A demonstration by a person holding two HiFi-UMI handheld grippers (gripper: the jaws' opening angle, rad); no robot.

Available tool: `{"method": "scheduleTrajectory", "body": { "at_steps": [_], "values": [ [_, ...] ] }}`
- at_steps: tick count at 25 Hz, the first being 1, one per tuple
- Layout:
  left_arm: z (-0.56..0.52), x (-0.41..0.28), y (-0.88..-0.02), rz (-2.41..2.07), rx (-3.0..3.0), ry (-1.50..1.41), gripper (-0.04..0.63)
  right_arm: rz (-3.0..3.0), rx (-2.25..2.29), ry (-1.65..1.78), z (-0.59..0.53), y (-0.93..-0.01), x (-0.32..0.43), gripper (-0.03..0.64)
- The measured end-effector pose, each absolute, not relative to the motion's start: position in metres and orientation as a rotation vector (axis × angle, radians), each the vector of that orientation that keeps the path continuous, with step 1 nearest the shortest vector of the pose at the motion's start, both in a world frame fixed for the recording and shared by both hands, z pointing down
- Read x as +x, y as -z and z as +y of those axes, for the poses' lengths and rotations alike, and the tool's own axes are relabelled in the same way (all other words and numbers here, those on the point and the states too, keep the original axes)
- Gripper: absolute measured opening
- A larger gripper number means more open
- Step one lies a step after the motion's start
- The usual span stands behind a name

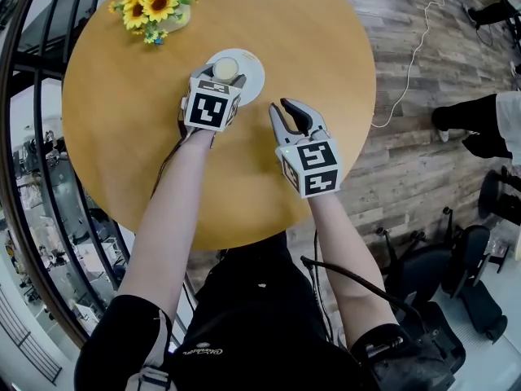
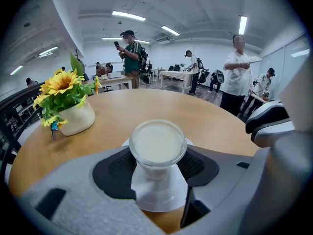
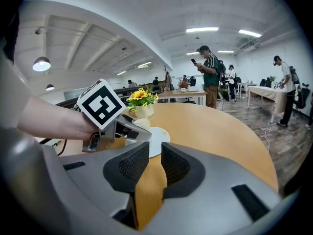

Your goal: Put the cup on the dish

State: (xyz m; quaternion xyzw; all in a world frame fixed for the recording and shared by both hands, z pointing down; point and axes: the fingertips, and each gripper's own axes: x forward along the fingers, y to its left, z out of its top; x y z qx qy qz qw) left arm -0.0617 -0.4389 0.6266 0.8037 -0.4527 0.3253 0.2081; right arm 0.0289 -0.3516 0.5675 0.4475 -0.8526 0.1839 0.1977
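Head view: my left gripper [image 1: 223, 77] grips the cup [image 1: 225, 66] on the dish [image 1: 254, 76]; right gripper [image 1: 291, 114], at four o'clock, barely parted, empty.

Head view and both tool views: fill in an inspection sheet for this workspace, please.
Surface: round wooden table.
Job's things: cup appears to rest on the white dish.
Clutter: sunflower pot near the far edge.
Grippers: left tool closed on the cup; right tool empty, jaws slightly apart, right of the dish.
Cables: white cable on the plank floor; dark cable beside the near edge.
Surroundings: standing people, black chairs, railing.
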Motion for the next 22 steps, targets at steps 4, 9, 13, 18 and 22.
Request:
{"method": "scheduleTrajectory", "body": {
  "at_steps": [4, 9, 13, 18, 22],
  "values": [
    [-0.4391, -0.0611, -0.6270, -1.257, 2.241, -0.904, 0.259, -2.389, 1.255, -0.534, -0.3517, -0.5692, 0.0299, 0.063],
    [-0.4398, -0.0616, -0.6276, -1.242, 2.253, -0.916, 0.259, -2.392, 1.253, -0.543, -0.3513, -0.5689, 0.0279, 0.063],
    [-0.4402, -0.0616, -0.6281, -1.244, 2.253, -0.916, 0.259, -2.392, 1.254, -0.551, -0.3502, -0.5703, 0.0285, 0.063],
    [-0.4393, -0.0607, -0.6266, -1.222, 2.270, -0.925, 0.264, -2.386, 1.263, -0.552, -0.3481, -0.5709, 0.0328, 0.063],
    [-0.4374, -0.0582, -0.6276, -1.212, 2.280, -0.920, 0.296, -2.385, 1.266, -0.553, -0.3480, -0.5723, 0.0338, 0.063]
  ]
}}
